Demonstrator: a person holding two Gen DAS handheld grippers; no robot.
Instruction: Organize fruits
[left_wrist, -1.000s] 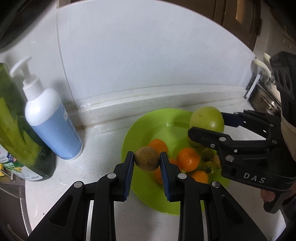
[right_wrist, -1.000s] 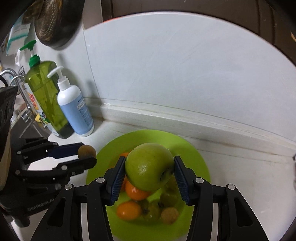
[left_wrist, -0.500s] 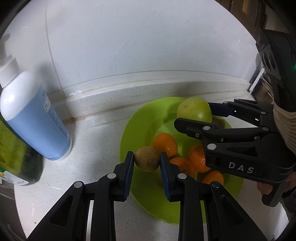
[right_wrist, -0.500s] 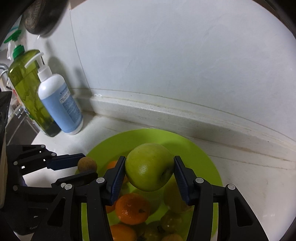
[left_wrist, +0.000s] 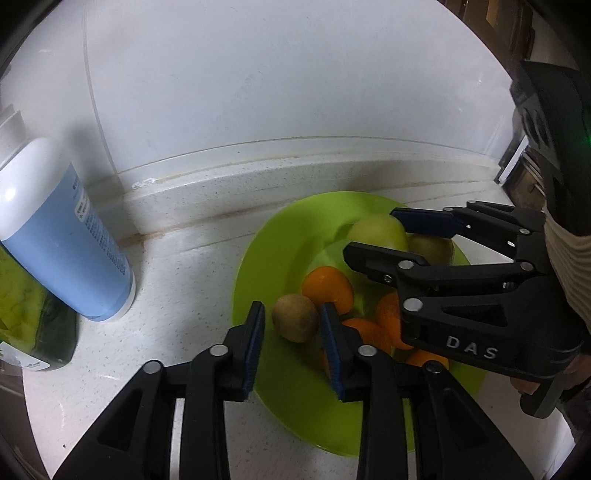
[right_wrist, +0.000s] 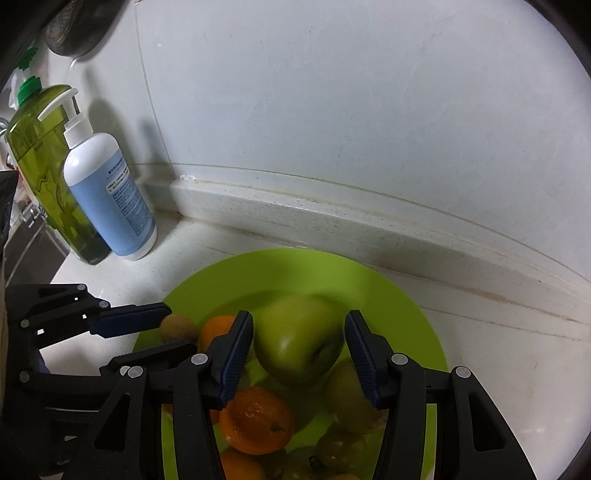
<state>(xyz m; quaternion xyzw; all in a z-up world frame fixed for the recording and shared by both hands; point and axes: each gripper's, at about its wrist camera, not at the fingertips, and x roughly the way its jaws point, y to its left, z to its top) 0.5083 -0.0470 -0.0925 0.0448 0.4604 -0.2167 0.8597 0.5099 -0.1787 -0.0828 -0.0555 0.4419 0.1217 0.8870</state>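
Across the upper half of both views runs a white wall (right_wrist: 351, 110), with a speckled white counter (left_wrist: 184, 258) and its raised back ledge beneath. Lower centre of each frame, a lime-green plate (right_wrist: 369, 280) sits on the counter holding the fruit. At the left edge of the right wrist view stand a tall green bottle (right_wrist: 48, 177) and, just in front of it, a blue pump bottle (right_wrist: 110, 199); both are clear of the plate.

The right gripper (right_wrist: 299, 347) hangs low over the plate's middle, and from the left wrist view its black body covers much of the plate's right side. A green apple (right_wrist: 295, 336) sits between its blue pads; small gaps show on both sides, so the pads do not appear to press it. The apple looks blurred.

The left gripper (left_wrist: 291, 325) is at the plate's left rim, its jaws opening. A small brown kiwi (left_wrist: 295, 317) lies between the pads, a gap showing on its left. Oranges (right_wrist: 258, 421) and smaller greenish fruits (right_wrist: 354, 398) crowd the plate under both tools.
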